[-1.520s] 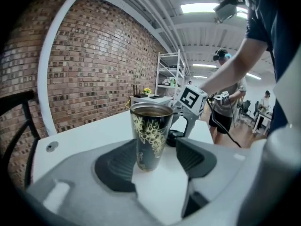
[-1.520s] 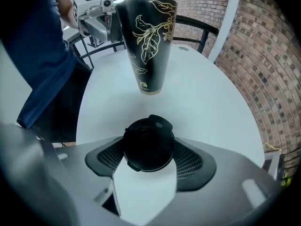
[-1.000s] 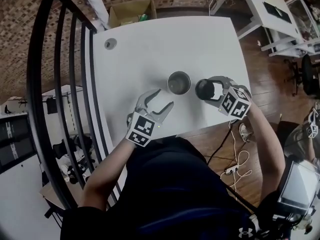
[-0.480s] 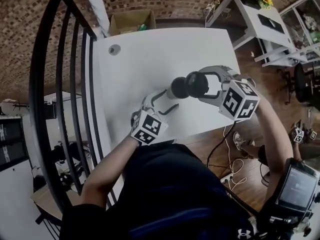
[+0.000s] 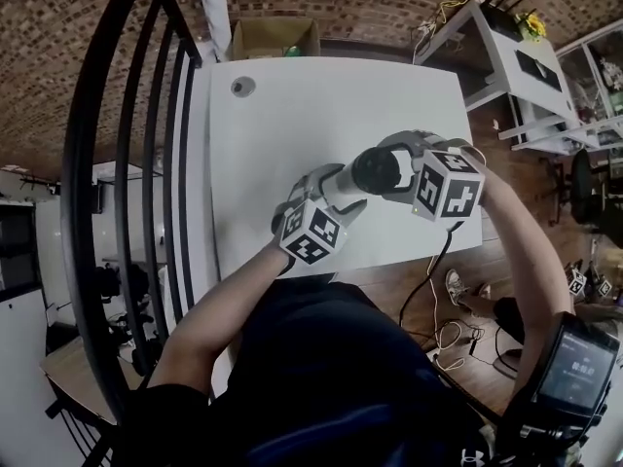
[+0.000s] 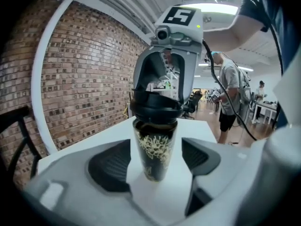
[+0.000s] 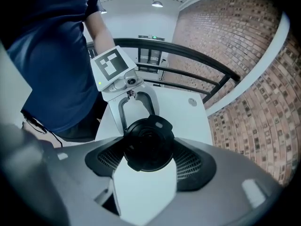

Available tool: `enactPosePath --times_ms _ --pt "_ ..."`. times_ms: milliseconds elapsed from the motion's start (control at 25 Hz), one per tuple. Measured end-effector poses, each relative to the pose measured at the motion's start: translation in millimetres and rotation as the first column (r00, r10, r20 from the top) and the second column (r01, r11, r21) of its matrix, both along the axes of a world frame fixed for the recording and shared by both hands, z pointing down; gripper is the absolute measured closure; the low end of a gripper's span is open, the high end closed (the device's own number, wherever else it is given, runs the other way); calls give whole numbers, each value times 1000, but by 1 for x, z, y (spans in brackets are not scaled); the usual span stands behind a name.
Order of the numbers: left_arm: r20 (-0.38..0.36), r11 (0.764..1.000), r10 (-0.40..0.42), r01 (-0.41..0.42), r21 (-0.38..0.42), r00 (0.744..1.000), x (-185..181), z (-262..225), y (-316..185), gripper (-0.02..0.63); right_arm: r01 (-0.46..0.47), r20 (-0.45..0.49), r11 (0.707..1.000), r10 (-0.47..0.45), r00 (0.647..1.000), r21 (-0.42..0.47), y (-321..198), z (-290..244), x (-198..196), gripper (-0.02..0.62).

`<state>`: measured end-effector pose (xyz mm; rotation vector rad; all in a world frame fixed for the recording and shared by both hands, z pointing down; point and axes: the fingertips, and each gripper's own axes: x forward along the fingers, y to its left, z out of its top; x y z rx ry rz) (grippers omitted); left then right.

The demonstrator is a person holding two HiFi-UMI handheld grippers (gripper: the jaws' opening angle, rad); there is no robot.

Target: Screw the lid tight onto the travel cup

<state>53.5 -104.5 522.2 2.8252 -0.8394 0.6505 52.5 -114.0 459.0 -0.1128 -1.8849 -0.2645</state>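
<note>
The white table (image 5: 292, 134) fills my head view. A black railing (image 5: 127, 163) runs along its 9 o'clock side, and a brown cardboard box (image 5: 275, 37) sits past its 12 o'clock edge.

The left gripper (image 5: 343, 188) comes in from 7 o'clock and the right gripper (image 5: 382, 168) from 4 o'clock. They meet toward the table's 5 o'clock corner. Each carries a cube printed with black-and-white square markers, and those are patterns, not words.

In the left gripper view the travel cup (image 6: 155, 149) stands upright between that tool's two dark pads. It is dark, with a pale flower-like pattern down its side, and I can read no lettering on it. The left jaws are opening. I see a gap between the cup and each pad, so they flank the cup without pressing it.

The black lid (image 7: 148, 145) is clamped in the right gripper, with both ribbed pads tight against its rim at 3 and 9 o'clock. The jaws stand fairly wide because the lid is wide. The lid sits on top of the cup's mouth, and I cannot tell whether its thread has caught.

A small round grey grommet (image 5: 242, 86) lies in the tabletop toward 11 o'clock, well apart from the cup.
</note>
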Motion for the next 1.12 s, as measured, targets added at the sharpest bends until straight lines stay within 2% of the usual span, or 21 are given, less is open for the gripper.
enactPosePath --times_ms 280,600,680,760,840,880,920,1040,1080,1120 --pt "26 1000 13 -12 -13 1000 4 9 -2 256 -14 -21 999 14 1000 -40 1 14 2 262" --pt "69 991 131 -133 22 989 20 22 -16 221 -82 -22 992 80 997 -96 -4 22 1 262" --pt "77 983 182 -184 25 980 26 24 -15 212 -123 -28 987 120 992 -105 -2 23 1 262" --pt "78 976 216 -218 26 973 30 24 -13 225 -203 -30 973 201 979 -112 -1 25 2 262" --pt "66 978 204 -206 32 977 31 23 -12 230 -315 -29 943 313 949 -108 -2 24 3 262" --pt "57 981 186 -188 35 981 31 22 -11 230 -383 -24 917 383 924 -112 -3 24 4 262" --pt "47 985 164 -165 40 985 32 22 -10 232 -459 -20 880 460 887 -122 -3 23 5 262" --pt "21 994 94 -95 47 995 32 22 -7 233 -670 -34 724 675 737 -163 -3 30 17 262" --pt "14 996 78 -79 45 997 32 23 -7 233 -708 -35 686 714 700 -169 -4 32 20 262" --pt "9 997 70 -70 41 998 31 24 -8 233 -720 -23 672 728 685 -171 -5 33 19 262"
